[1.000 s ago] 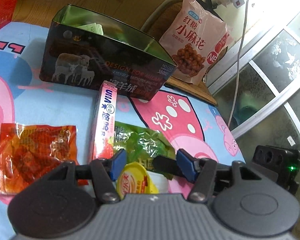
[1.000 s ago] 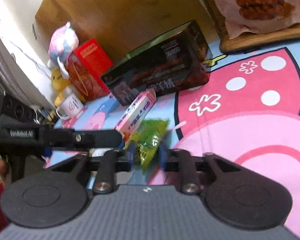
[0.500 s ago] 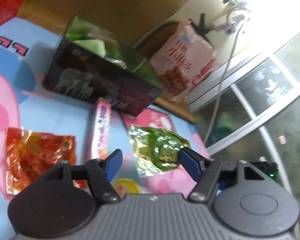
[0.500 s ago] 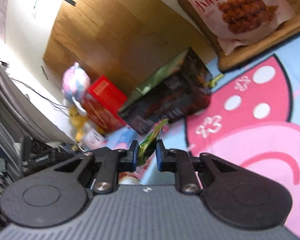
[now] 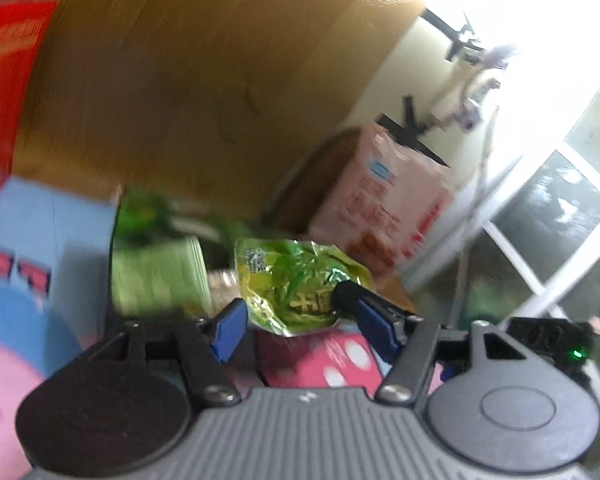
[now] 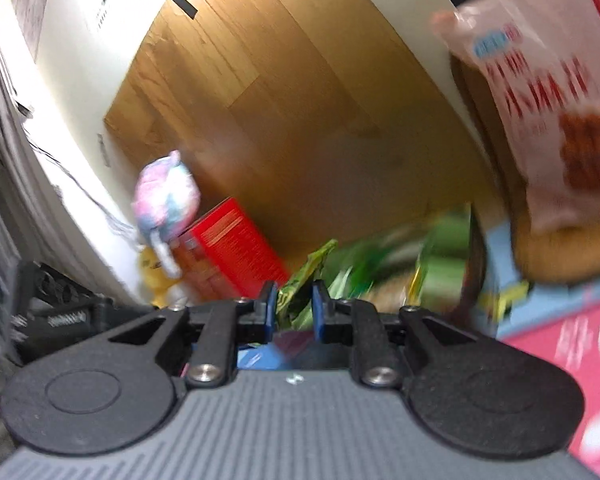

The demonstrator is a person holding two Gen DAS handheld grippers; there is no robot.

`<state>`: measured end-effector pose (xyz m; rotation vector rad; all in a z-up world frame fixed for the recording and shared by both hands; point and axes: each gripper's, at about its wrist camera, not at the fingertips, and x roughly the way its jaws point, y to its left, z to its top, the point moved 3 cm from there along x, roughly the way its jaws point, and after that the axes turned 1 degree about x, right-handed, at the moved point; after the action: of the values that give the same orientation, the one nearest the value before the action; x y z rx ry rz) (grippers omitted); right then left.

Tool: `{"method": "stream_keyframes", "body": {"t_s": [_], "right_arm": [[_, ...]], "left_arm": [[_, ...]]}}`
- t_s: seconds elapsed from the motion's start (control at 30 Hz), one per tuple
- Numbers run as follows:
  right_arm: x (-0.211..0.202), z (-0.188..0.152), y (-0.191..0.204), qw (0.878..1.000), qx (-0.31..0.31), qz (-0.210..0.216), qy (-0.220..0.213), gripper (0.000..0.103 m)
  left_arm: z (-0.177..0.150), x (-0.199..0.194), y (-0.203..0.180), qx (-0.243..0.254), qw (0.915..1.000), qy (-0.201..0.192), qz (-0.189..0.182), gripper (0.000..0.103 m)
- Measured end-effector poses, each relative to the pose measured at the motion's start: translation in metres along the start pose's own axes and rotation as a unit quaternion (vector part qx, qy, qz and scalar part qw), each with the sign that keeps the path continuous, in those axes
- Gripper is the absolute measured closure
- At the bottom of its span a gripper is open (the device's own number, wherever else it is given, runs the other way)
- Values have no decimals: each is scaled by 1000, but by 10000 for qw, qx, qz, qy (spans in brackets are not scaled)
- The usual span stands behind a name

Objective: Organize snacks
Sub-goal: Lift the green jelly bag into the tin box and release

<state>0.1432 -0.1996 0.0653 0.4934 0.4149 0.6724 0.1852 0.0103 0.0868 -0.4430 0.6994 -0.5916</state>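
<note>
The crinkled green foil snack packet [image 6: 300, 284] hangs clenched edge-on in the right hand-held gripper [image 6: 294, 308], above the open dark rectangular tin [image 5: 156, 264]. The left hand-held gripper [image 5: 300, 324] is released, its blue pads [image 5: 230, 326] apart beside the packet. A pink snack bag [image 5: 388, 208] leans behind.

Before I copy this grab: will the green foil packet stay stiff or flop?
The green foil packet looks crinkled and thin, so probably floppy and light. The right gripper pinches only one edge, and the packet stands out without sagging much. Glossy foil might slip.
</note>
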Motion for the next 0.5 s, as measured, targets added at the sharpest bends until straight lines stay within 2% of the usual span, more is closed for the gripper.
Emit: {"method": "stream_keyframes", "body": {"t_s": [0.03, 0.07, 0.1, 0.13, 0.17, 0.3, 0.4, 0.5], "right_arm": [[10, 5, -1, 9996, -188, -182, -41, 78], [18, 6, -3, 9984, -387, -412, -63, 73], [26, 8, -6, 9948, -671, -767, -80, 57], [30, 7, -10, 9899, -891, -1097, -96, 52], [30, 5, -14, 9857, -989, -1354, -143, 51], [0, -8, -22, 9885, -815, -1230, -338, 51], [-20, -25, -19, 9929, -611, -977, -289, 49], [-16, -45, -3, 9958, -550, -646, 331, 43]], "left_arm": [[6, 9, 1, 52, 9998, -11, 177, 38], [9, 15, 4, 59, 9995, 6, 307, 38], [9, 19, 7, 13, 9993, 41, 376, 38], [7, 19, 10, -62, 9995, 78, 313, 38], [3, 16, 13, -97, 9998, 98, 172, 38], [-22, -7, 23, -21, 9999, 48, 91, 38], [-41, -20, 29, -53, 9999, 71, 105, 38], [-62, -32, 39, -280, 9995, 56, 145, 38]]}}
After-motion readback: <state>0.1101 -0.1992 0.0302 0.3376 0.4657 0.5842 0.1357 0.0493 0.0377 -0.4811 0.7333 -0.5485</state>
